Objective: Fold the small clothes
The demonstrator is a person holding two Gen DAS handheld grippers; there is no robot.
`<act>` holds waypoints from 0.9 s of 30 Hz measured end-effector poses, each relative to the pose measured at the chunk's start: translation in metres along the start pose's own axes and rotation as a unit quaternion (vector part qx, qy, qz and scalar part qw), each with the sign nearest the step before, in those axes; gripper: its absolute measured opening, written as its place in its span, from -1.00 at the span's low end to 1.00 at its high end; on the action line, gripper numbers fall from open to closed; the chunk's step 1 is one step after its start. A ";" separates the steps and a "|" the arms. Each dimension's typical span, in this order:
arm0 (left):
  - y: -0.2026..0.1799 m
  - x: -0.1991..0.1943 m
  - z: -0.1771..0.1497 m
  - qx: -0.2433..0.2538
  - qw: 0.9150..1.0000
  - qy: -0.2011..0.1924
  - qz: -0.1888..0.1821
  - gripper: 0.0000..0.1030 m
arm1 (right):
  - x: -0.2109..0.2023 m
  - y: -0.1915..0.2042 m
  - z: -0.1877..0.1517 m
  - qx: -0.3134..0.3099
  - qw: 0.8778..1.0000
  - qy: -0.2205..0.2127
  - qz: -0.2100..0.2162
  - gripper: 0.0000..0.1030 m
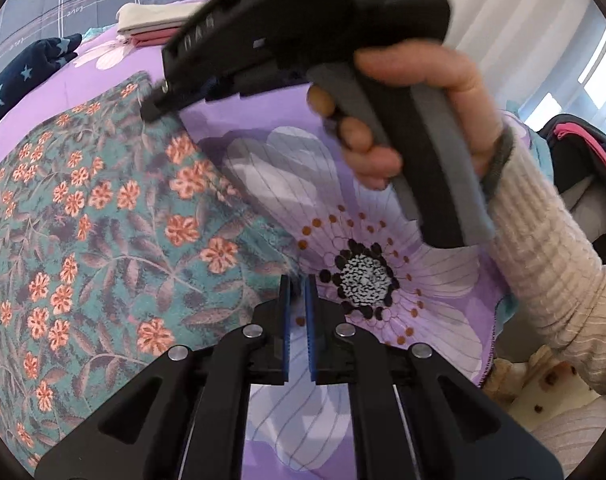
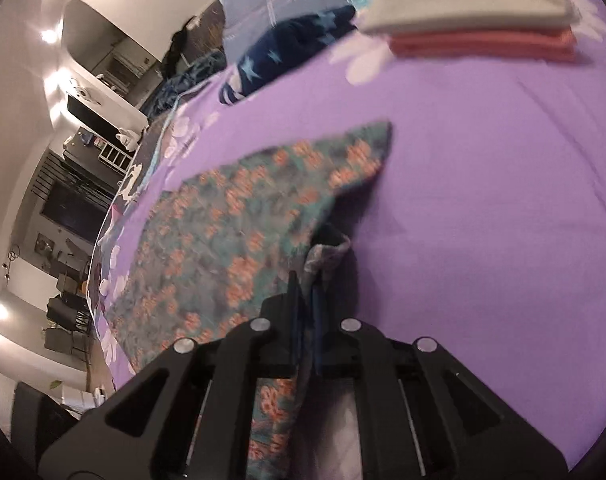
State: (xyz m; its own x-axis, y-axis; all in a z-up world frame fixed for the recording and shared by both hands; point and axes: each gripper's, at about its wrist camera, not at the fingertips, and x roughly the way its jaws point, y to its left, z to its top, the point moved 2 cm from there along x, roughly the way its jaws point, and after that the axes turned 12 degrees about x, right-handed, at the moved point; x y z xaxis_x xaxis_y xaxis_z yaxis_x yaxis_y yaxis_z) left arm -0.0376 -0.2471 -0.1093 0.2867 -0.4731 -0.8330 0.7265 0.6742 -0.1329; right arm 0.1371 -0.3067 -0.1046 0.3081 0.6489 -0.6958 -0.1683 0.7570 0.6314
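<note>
Lying flat on the purple flowered bedspread (image 1: 383,184), the teal floral garment (image 1: 103,220) fills the left of the left wrist view. Left gripper (image 1: 297,304): jaws drawn nearly together just over the garment's right edge; whether cloth is between them cannot be told. Right gripper (image 2: 305,292): jaws narrow, pinching a raised fold of the same garment (image 2: 239,232), whose far corner tapers onto bare bedspread (image 2: 483,200). Beyond lie a folded white-and-pink stack (image 2: 475,28) and a navy star-print garment (image 2: 295,48). No containers appear.
</note>
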 end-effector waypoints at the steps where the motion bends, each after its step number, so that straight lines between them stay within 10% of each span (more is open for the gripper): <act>1: 0.001 0.003 -0.002 -0.004 1.000 0.004 -0.002 -0.89 | 0.000 0.002 0.000 -0.005 1.000 -0.001 -0.006 -0.89; 16: -0.013 0.001 -0.022 0.015 1.000 -0.008 -0.016 -0.86 | -0.015 -0.012 -0.013 0.003 0.996 -0.022 -0.091 -0.62; 27: 0.054 -0.076 -0.071 -0.033 0.996 -0.062 0.060 -0.54 | -0.050 -0.024 -0.112 0.057 0.998 0.030 0.007 -0.40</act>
State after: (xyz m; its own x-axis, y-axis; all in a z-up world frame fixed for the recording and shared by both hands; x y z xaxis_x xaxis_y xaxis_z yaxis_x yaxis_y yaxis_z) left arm -0.0647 -0.1346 -0.0913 0.4464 -0.4505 -0.7731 0.6409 0.7640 -0.0752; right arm 0.0207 -0.3488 -0.1230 0.2482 0.6659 -0.7035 -0.0644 0.7360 0.6739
